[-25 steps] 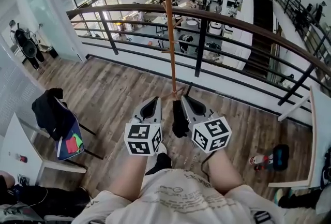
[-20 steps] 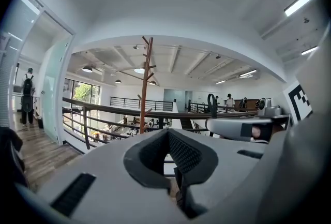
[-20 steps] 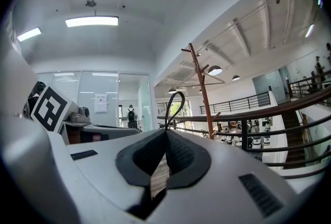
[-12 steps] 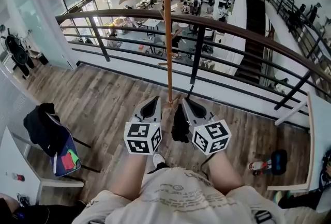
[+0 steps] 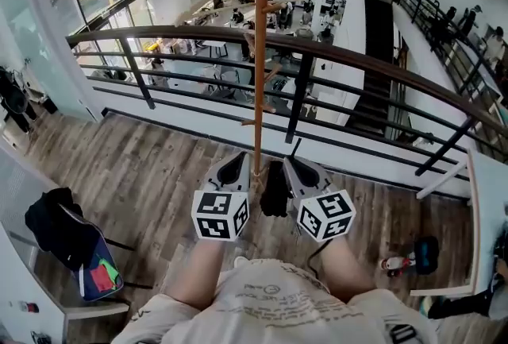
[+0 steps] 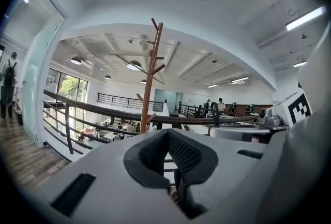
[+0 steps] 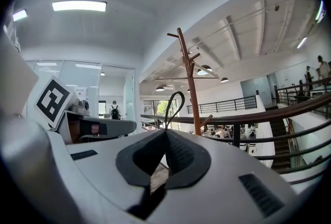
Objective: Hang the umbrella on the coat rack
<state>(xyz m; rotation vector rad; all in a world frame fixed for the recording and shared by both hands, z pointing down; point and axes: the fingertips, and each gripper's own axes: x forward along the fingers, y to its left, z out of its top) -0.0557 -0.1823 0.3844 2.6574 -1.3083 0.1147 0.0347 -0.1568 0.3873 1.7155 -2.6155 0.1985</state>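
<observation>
Right gripper view showed the right fingers (image 7: 182,158) pinched shut on the loop (image 7: 174,100) of the umbrella (image 5: 275,188), hanging near the rack (image 5: 259,56); left fingers (image 6: 183,155) were closed, seemingly empty. I judged this the carry to the rack; next, the loop would need lifting over a peg (image 7: 174,35).

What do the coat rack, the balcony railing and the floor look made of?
Coat rack: wood, by its orange-brown matte pole and angled pegs. Balcony railing: dark painted metal bars, probably, under a brown, glossy handrail, maybe wood. Floor: grey-brown planks with grain; wood or laminate, can't tell.
</observation>
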